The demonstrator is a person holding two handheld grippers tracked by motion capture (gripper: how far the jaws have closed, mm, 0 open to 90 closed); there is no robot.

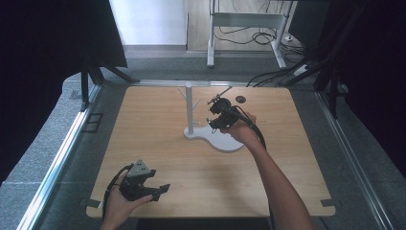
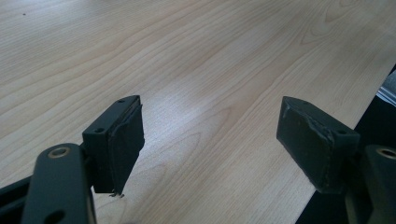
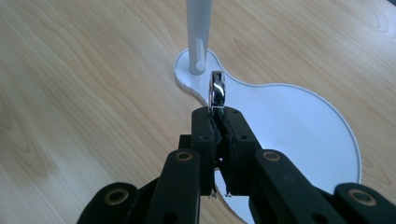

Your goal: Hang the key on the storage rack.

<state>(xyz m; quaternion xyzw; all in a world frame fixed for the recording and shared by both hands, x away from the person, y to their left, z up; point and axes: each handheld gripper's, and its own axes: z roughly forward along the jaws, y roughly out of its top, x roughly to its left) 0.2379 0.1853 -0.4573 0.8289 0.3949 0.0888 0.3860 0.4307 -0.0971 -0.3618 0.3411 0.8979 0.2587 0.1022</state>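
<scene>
The white stand [image 1: 210,134] is your one real obstacle: its upright post [image 1: 189,108] with side pegs is rising from the narrow end of the flat base. Your right gripper [image 1: 216,115] is hovering just right of that post, over the base, its jaws pinching a silver ring [image 3: 217,89] that is pointing at the post. Left of the stand and toward you the table [image 1: 158,148] is lying bare, where your left gripper [image 1: 160,190] is sitting with jaws apart. A small dark disc [image 1: 240,99] is lying beyond the stand.
</scene>
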